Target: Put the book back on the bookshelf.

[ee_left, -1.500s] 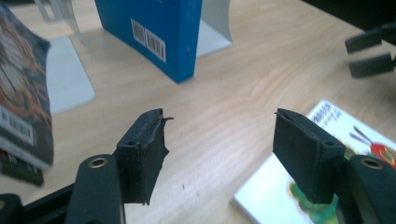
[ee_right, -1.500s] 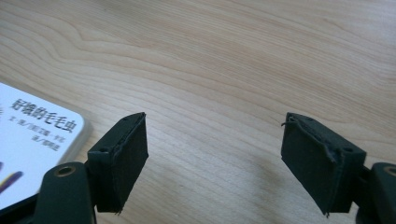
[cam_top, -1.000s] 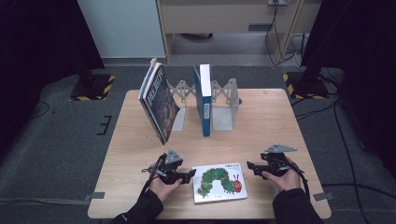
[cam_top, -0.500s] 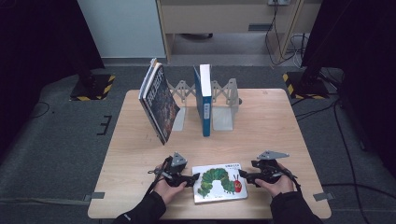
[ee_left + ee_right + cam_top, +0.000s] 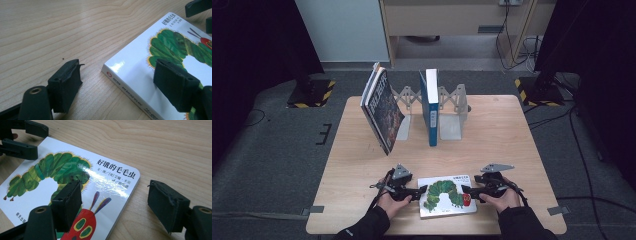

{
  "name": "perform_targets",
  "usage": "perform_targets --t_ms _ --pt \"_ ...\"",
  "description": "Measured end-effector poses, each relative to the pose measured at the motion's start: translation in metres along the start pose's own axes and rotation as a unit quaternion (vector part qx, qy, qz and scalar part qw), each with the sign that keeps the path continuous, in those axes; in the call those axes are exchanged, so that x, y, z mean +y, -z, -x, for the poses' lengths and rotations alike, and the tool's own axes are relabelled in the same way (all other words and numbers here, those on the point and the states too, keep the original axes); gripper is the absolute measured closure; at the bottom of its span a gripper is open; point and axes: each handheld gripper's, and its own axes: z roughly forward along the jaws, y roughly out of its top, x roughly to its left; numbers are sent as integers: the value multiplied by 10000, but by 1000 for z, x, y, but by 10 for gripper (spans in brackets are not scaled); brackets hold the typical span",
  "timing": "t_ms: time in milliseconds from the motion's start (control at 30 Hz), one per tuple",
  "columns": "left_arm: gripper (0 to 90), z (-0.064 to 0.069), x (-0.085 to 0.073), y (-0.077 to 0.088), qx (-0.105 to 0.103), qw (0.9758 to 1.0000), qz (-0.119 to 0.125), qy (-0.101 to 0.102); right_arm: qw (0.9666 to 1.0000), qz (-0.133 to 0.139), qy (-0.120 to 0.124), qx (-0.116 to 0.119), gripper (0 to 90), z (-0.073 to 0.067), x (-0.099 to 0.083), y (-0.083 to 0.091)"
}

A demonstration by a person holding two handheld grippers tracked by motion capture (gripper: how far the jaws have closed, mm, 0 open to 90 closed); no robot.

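A white picture book with a green caterpillar on its cover (image 5: 447,196) lies flat near the table's front edge. My left gripper (image 5: 421,192) is at its left side. In the left gripper view the left gripper (image 5: 118,68) straddles the book's (image 5: 140,62) spine corner, one jaw by the table, the other over the cover. Its jaws have just been opening and are not pressing on the book. My right gripper (image 5: 466,191) is at the book's right side. In the right gripper view the right gripper (image 5: 115,188) stands open, one jaw above the book's cover (image 5: 62,170), the other past its edge.
At the back of the wooden table (image 5: 512,140) stands a metal folding book rack (image 5: 452,107). A blue book (image 5: 431,107) stands upright in it, and a dark book (image 5: 382,110) leans at its left end. Bare wood lies between the rack and the picture book.
My right gripper has moved left and a little down, so its jaws now reach over the book's right edge. The left gripper has hardly shifted.
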Motion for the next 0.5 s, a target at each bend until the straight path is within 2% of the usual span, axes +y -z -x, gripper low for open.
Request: perform_targets --t_ms 133,267,333,500 --pt "188 1 0 0 3 10000 -19 -30 10000 -50 24 79 294 -1 -2 -3" --pt "135 2 0 -1 25 9999 -78 -78 9998 -88 -32 174 306 -3 -3 -5" --pt "76 3 1 -2 59 9999 -114 -97 9997 -92 -31 208 311 -3 -3 -7" --pt "59 5 1 -3 89 9998 -125 -97 9996 -118 -67 256 308 -3 -3 -8"
